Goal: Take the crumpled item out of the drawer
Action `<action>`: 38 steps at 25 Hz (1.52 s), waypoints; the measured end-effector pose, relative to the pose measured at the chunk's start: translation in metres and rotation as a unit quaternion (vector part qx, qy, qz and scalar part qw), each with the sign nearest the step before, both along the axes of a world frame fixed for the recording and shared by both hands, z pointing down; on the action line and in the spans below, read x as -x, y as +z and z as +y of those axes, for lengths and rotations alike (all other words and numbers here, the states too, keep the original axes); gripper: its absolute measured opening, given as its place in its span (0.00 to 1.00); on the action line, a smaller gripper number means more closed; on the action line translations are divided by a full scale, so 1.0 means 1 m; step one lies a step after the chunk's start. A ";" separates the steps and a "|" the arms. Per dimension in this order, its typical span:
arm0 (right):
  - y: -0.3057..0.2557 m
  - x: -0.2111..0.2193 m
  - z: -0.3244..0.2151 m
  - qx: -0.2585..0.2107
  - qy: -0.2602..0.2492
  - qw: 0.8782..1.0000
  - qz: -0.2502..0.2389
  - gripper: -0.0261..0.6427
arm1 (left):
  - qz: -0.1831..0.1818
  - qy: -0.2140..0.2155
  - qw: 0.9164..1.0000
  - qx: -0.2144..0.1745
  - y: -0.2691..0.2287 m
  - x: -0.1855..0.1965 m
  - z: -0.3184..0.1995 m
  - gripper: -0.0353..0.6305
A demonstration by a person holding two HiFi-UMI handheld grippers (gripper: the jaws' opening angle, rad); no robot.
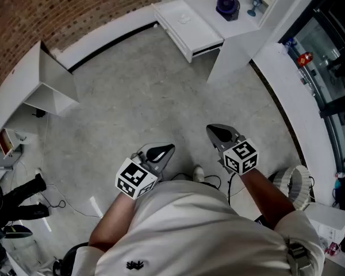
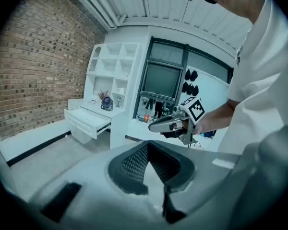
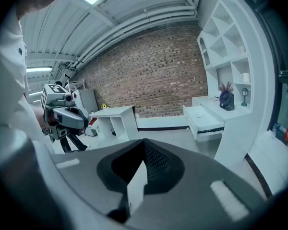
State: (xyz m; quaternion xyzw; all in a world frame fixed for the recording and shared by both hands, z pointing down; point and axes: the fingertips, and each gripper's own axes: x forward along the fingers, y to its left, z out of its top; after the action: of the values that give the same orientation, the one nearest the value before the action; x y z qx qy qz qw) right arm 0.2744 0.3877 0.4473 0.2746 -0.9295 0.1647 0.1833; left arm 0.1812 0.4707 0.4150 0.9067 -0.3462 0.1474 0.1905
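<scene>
Across the room, a white drawer (image 1: 187,30) stands pulled out from the white cabinet. A small pale item (image 1: 185,19) lies in it, too small to make out. The same open drawer (image 3: 205,120) shows in the right gripper view and, farther off, as the drawer (image 2: 88,120) in the left gripper view. My left gripper (image 1: 165,150) and right gripper (image 1: 214,131) hang over the concrete floor near my body, far from the drawer. Both are shut with nothing between the jaws. Each one shows in the other's view: right gripper (image 2: 154,127), left gripper (image 3: 81,120).
A purple fan (image 1: 227,6) stands on the cabinet top beside the drawer. A white desk (image 1: 37,79) stands at the left by the brick wall. Black tripod legs (image 1: 20,203) and cables lie at lower left. A white basket (image 1: 296,180) stands at the right.
</scene>
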 end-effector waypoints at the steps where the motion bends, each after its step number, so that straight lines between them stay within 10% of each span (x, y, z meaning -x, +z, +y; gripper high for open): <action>1: -0.001 0.012 0.000 -0.001 -0.002 1.000 0.002 0.05 | 0.000 -0.003 1.000 0.000 0.001 0.014 0.001 0.06; 17: -0.001 0.175 -0.013 0.000 -0.031 0.999 0.012 0.13 | 0.030 -0.070 0.997 0.002 0.011 0.184 0.008 0.06; 24: 0.007 0.173 -0.104 0.010 -0.015 1.000 0.002 0.32 | 0.019 -0.072 0.997 0.009 0.016 0.176 -0.070 0.06; 38: 0.023 0.097 -0.298 0.019 0.014 1.000 -0.006 0.31 | -0.007 -0.054 0.998 0.013 0.005 0.101 -0.258 0.06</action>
State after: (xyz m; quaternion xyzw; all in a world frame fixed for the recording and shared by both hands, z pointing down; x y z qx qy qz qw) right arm 0.1776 0.0896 0.4707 0.2831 -0.9234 0.1861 0.1805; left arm 0.0800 0.2124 0.4198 0.8831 -0.3940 0.1476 0.2075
